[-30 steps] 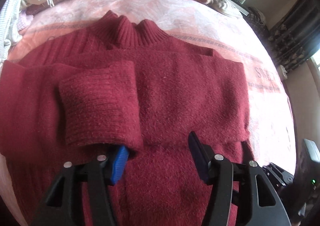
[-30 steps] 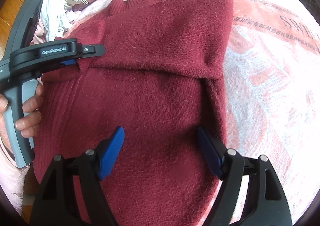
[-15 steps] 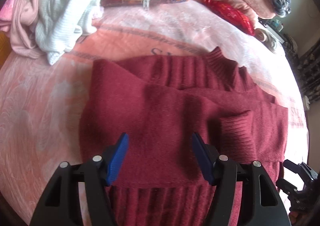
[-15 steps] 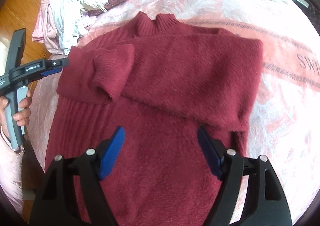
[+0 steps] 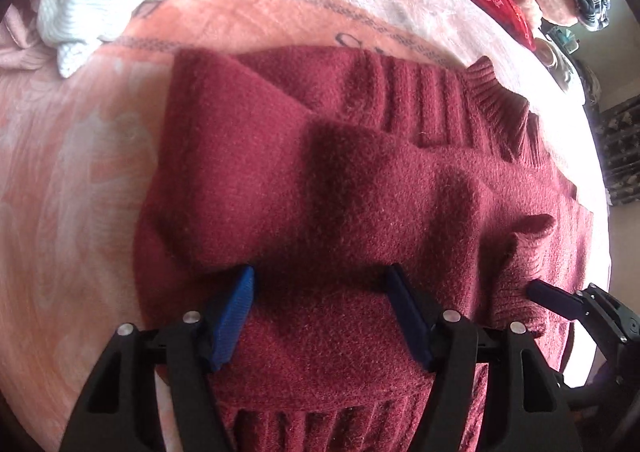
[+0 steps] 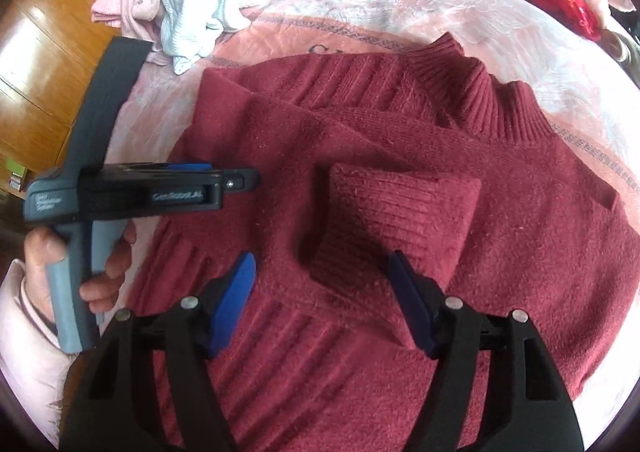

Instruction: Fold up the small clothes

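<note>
- Mid-fold: maroon sweater (image 6: 400, 179) flat on pink blanket (image 6: 360, 11), sleeves crossed over chest.
- Left gripper (image 5: 320, 312) opening, right gripper (image 6: 320, 292) closing, apparently nothing pinched.
- Next, likely: grasp near hem, fold toward far collar.

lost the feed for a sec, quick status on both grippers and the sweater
Left gripper opening, right gripper closing, both empty above the cloth. Red sweater flat on the bed, sleeves folded across, cuff on top. Nothing in the way.

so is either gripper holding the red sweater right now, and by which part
Nothing is held. The left gripper, opening, and the right gripper, closing, both hover over the sweater with jaws apart.
</note>
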Available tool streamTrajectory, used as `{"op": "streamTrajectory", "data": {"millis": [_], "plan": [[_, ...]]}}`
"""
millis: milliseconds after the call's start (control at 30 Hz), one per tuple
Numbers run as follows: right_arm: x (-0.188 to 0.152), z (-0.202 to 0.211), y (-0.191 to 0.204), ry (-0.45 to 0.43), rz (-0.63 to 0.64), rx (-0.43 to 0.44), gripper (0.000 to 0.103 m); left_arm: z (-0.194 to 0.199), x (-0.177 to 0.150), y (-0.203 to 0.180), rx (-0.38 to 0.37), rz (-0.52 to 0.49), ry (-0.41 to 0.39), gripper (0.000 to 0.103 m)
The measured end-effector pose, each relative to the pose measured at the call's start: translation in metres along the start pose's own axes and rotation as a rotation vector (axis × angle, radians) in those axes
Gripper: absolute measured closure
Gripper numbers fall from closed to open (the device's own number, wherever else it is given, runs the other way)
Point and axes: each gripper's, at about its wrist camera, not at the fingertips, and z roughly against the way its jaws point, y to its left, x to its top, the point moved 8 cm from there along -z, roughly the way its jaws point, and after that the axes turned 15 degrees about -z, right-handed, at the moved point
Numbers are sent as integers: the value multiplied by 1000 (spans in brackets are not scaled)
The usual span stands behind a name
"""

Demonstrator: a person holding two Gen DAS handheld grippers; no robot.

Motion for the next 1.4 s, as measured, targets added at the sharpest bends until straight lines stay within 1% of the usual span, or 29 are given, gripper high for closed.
{"op": "streamTrajectory", "data": {"millis": [67,133,200,267,300,333,367,400,467,500,533,633,667,700,767,800,867,933,1033,1067,1167,1233,1300,1400], "plan": [[3,-16,-4,26,-16,-44,34,0,0,1,-6,1,-2,34],[1,-27,-9,44,-26,-70,36,0,0,2,-8,2,-5,33],[2,-31,-14,27,-15,-99,47,0,0,2,-6,4,-9,33],[4,-33,-15,14,1,-138,54,1,-2,3,-3,7,-13,32],[4,-32,-15,11,5,-147,61,1,-2,4,0,6,-14,32],[2,-33,-18,5,10,-165,64,1,-2,4,3,4,-15,32],[2,-32,-18,1,18,-178,69,0,-1,3,5,4,-16,32],[3,-29,-19,-6,11,-176,78,-1,1,1,6,3,-15,32],[4,-21,-26,-20,-16,-158,86,-1,2,0,6,5,-15,32],[6,-14,-31,-34,-47,-115,87,-1,2,0,6,4,-16,32],[7,-5,-36,-48,-84,-60,87,-1,3,-1,7,4,-17,32],[6,19,-64,-76,-196,46,85,-2,3,-3,11,5,-20,31],[4,26,-77,-79,-231,70,81,-2,4,-4,13,6,-21,31],[0,31,-90,-77,-262,81,71,-3,4,-5,15,5,-22,30],[-11,39,-120,-85,-321,66,62,-4,5,-6,25,2,-23,27],[-18,43,-132,-91,-339,48,53,-5,6,-8,29,1,-24,26],[-28,48,-154,-94,-380,57,44,-5,7,-10,38,-5,-25,22],[-37,51,-174,-93,-437,99,44,-6,8,-14,43,-19,-23,16],[-44,51,-193,-96,-506,178,44,1,10,-18,61,-31,-23,15],[-42,47,-190,-93,-510,188,44,5,11,-19,53,-21,-32,15],[-34,43,-183,-87,-483,162,42,14,14,-15,59,-1,-43,15],[-26,38,-172,-74,-450,134,42,13,16,-13,79,-8,-35,15],[-25,41,-174,-66,-415,106,42,7,16,-10,92,-18,-21,15],[-22,34,-162,-35,-386,121,42,1,15,-6,98,-35,-25,14]]}}
